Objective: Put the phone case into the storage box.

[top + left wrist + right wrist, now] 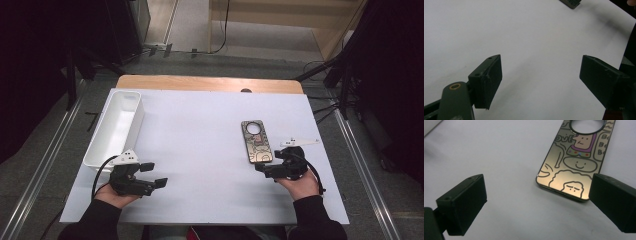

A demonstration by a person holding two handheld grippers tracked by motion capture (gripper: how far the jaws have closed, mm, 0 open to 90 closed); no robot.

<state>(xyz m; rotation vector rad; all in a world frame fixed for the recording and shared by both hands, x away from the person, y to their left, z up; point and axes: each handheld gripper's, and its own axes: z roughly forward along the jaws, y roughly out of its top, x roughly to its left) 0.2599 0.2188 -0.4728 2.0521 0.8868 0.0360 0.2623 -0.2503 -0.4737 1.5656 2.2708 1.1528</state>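
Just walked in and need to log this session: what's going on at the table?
A person holds a gripper in each hand over a white sheet. The right gripper, jaws open, sits just short of a phone case printed with cartoon faces, not touching it. The left gripper rests open near a white bin.

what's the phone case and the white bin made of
Phone case: looks like hard plastic with a glossy, mirror-like gold finish under printed cartoons; it shows bright sheen.
White bin: probably moulded plastic, smooth and slightly glossy, with thin, even walls.
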